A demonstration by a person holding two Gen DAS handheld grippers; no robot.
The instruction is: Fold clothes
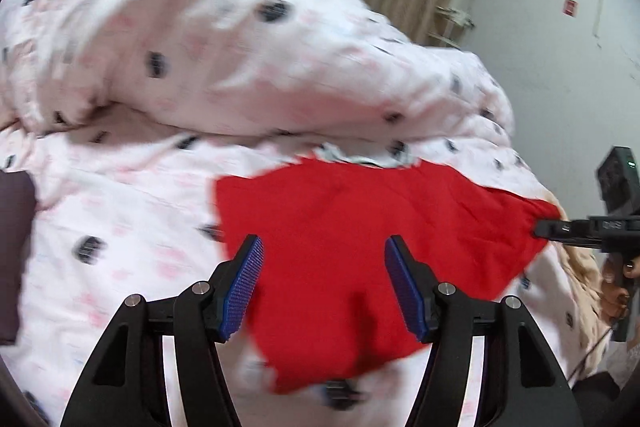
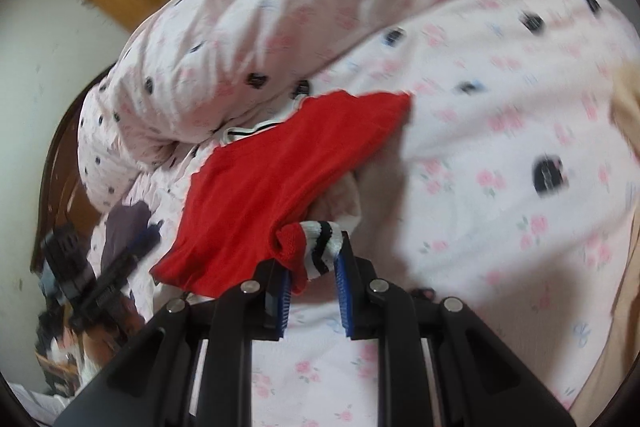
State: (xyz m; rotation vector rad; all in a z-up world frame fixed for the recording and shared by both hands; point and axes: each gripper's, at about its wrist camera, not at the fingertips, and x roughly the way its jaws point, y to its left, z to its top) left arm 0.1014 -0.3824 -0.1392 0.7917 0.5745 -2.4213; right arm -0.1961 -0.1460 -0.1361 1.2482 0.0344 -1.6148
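**Red garment spread on quilt; right jaws closed on its striped cuff, left jaws apart above it**

Landmark: the red garment, lying on a pink-and-white floral quilt that covers the bed. A bulky fold of the same quilt is heaped just beyond the garment's far edge.

Left gripper: positioned over the garment's near portion. Its jaws stand wide apart, blue pads facing each other, with red cloth visible in the gap between them. Nothing is held. Contact between pads and cloth cannot be confirmed; the frame is motion-blurred.

Right gripper: at the garment's outer corner. In the left wrist view it appears as a dark tool at the garment's right tip, with the cloth drawn to a point there. In the right wrist view the jaws are narrowed on a bunched red end and a white cuff with black stripes, which sits between the blue pads. The cuff is lifted off the quilt.

Other items: a dark purple cloth lies on the quilt beyond the garment's far side from the right gripper. A hand grips the right tool's handle.
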